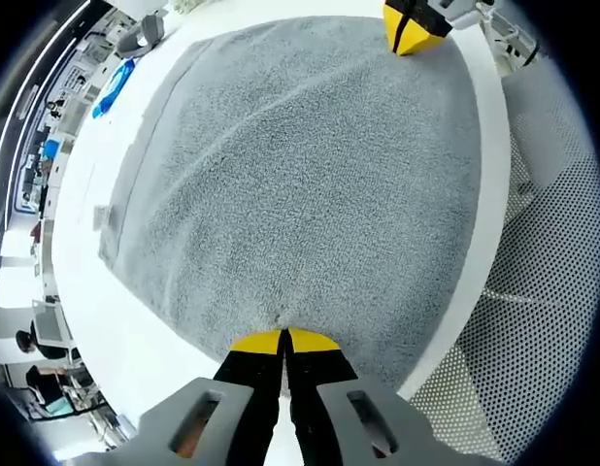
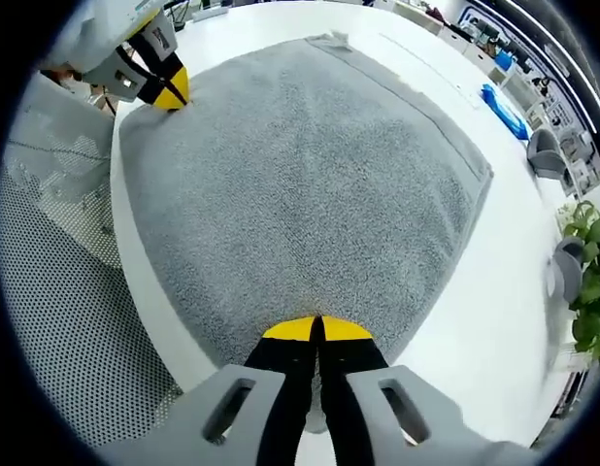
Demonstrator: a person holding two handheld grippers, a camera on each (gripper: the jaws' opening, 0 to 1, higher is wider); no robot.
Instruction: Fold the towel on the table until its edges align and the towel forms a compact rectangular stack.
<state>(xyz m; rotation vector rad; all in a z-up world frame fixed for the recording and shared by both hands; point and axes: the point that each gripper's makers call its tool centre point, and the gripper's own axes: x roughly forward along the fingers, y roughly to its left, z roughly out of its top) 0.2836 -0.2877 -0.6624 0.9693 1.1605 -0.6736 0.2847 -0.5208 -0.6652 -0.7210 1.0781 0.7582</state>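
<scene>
The grey towel (image 1: pixel 300 184) lies spread flat on the white bench (image 1: pixel 125 340), its near edge along the bench's rim. The left claw (image 1: pixel 284 340) is clamped on the towel's near left corner, the right claw (image 2: pixel 316 329) clamped on its near right corner.

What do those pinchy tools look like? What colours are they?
Each hand-held gripper has two black jaws with bright yellow tips, rising from a light grey plastic body with slotted openings. That goes for the left hand-held gripper and the right hand-held gripper alike. No cables or sleeves can be seen.
</scene>
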